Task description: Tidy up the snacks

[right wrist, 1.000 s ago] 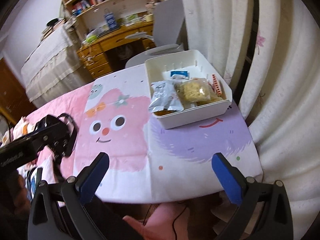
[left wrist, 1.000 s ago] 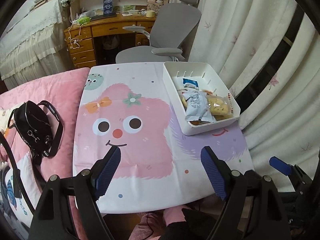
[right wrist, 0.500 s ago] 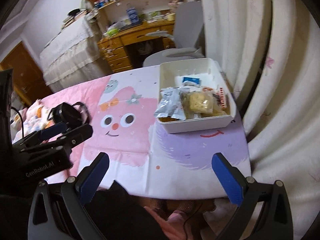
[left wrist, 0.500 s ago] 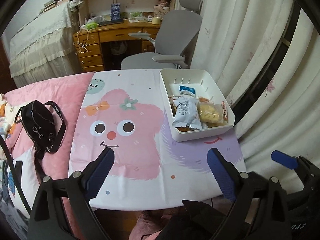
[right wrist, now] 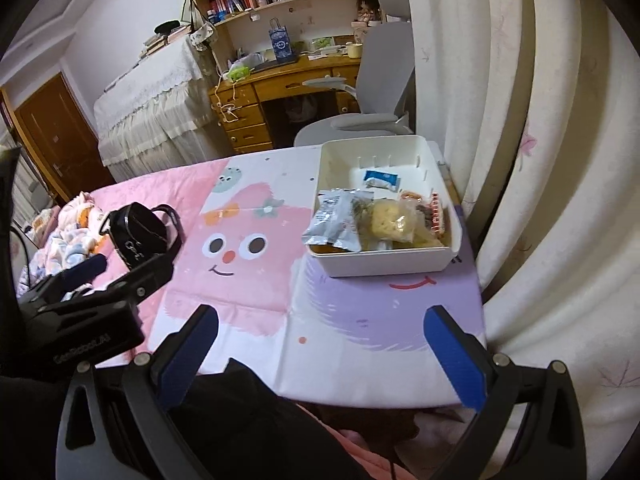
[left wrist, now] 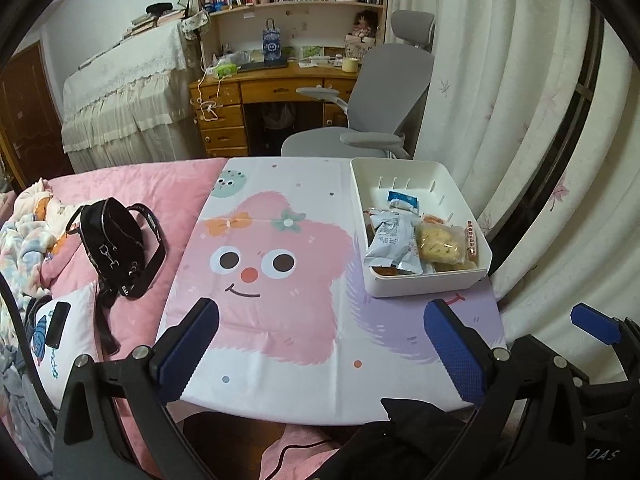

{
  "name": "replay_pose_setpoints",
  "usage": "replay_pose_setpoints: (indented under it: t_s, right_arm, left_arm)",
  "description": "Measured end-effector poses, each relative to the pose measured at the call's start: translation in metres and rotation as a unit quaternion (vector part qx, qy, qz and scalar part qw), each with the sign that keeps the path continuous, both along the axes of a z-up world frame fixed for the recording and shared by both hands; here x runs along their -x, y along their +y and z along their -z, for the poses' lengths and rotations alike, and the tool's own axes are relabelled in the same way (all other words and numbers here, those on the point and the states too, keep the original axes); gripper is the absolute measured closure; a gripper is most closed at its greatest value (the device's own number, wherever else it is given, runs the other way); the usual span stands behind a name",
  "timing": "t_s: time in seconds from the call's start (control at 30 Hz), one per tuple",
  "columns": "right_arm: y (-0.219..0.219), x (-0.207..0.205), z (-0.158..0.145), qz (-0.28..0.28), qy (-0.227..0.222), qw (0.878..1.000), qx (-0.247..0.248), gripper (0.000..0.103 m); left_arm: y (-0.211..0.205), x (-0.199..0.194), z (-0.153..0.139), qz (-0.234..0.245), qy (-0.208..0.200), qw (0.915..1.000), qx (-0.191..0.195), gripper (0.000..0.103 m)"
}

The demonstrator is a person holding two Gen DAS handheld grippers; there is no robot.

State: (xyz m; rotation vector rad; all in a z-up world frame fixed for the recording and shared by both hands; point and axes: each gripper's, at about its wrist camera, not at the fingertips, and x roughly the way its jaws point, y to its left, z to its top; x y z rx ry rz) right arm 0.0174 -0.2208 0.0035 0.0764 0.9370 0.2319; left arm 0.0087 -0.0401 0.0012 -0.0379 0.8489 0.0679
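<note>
A white bin stands at the right side of a small table with a cartoon cloth. Inside lie several snacks: a grey packet, a yellow cake in clear wrap, a blue-white packet and a red strip. My left gripper hangs over the table's near edge, its jaws still opening, with nothing between them. My right gripper is wide open and empty at the near edge too.
A black handbag lies on the pink bed cover left of the table. A grey office chair and wooden desk stand behind. White curtains hang close along the right side.
Both grippers have drawn back and up from the table, so the bin looks farther off. The left jaws have spread wider. The snacks in the bin have not moved.
</note>
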Motion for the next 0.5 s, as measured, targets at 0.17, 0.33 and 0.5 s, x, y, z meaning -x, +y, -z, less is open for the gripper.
replay_pose_setpoints:
  t_s: [0.17, 0.33, 0.5]
  right_arm:
    - [-0.009, 0.0, 0.002, 0.008, -0.006, 1.0, 0.007, 0.0]
    - [-0.013, 0.0, 0.004, 0.012, -0.005, 1.0, 0.007, 0.0]
    - [-0.013, 0.0, 0.006, 0.012, -0.004, 1.0, 0.005, 0.0]
  left_arm:
    - [-0.01, -0.002, 0.003, 0.003, 0.002, 1.0, -0.007, 0.001]
    - [-0.013, -0.003, 0.004, 0.002, 0.006, 0.9999, -0.01, 0.001]
    - [-0.014, -0.001, 0.005, -0.001, 0.013, 0.9998, -0.016, 0.001]
